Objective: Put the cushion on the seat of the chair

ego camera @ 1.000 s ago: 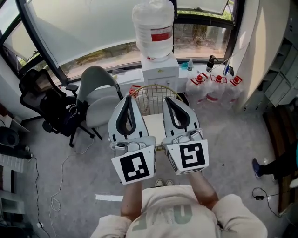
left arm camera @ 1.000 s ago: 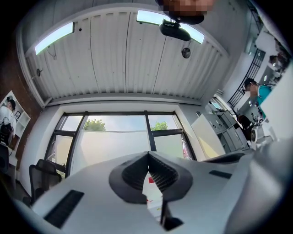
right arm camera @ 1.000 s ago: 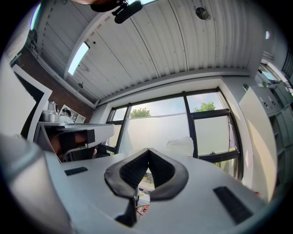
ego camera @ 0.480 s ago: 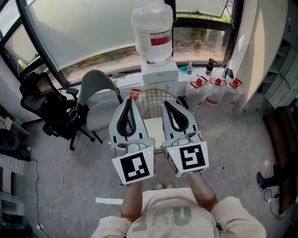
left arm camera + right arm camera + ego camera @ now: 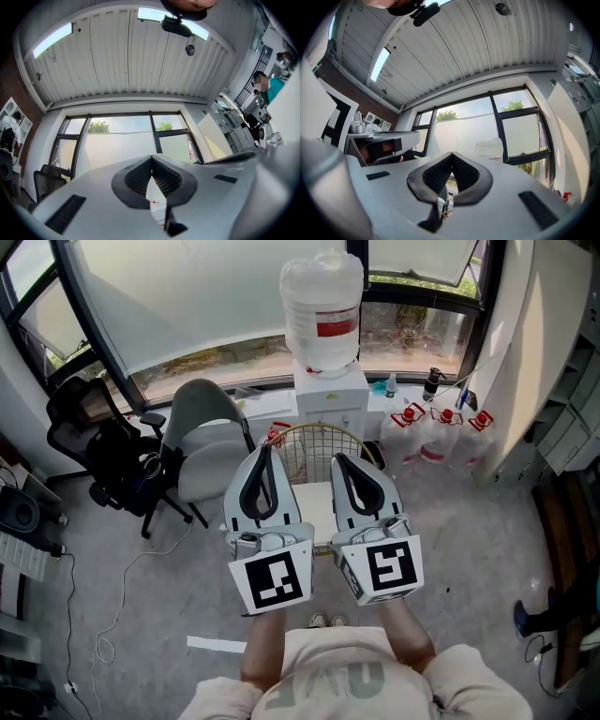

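Barely anything moving vs earlier: head view is drifting slightly, left gripper (image 5: 264, 454) & right gripper (image 5: 342, 465) are staying side by side over the wire chair (image 5: 309, 439). Both sets of fingers are sitting together, holding nothing. A white pad (image 5: 314, 507) is lying on the seat btwn them, prob the cushion. Risk: grippers are blocking the seat view, so fingers could be snagging the wire back when reaching down
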Demonstrator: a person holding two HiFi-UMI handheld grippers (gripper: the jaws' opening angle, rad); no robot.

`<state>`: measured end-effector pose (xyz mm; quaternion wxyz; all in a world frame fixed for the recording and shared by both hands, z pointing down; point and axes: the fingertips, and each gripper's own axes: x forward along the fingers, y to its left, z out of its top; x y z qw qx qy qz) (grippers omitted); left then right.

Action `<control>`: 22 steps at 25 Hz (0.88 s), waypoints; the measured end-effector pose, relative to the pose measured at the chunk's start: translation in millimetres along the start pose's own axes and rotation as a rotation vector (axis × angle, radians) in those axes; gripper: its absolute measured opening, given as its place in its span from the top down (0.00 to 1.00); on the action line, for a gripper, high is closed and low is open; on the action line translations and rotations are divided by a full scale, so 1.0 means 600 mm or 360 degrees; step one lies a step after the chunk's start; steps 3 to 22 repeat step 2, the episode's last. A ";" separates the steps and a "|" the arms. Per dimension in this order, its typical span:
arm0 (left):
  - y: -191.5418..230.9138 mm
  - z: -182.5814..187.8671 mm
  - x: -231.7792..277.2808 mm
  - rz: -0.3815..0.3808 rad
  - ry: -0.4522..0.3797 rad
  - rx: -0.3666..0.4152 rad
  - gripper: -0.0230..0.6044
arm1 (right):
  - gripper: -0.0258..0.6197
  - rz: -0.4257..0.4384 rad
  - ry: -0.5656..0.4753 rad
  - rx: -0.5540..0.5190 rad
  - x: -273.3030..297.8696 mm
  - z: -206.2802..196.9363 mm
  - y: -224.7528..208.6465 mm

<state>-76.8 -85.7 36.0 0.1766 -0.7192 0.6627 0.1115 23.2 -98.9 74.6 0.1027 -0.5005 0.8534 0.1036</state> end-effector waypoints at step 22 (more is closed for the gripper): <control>0.004 0.000 -0.001 0.0002 0.0003 0.0003 0.94 | 0.93 0.0009 0.0003 0.0004 0.000 0.000 0.004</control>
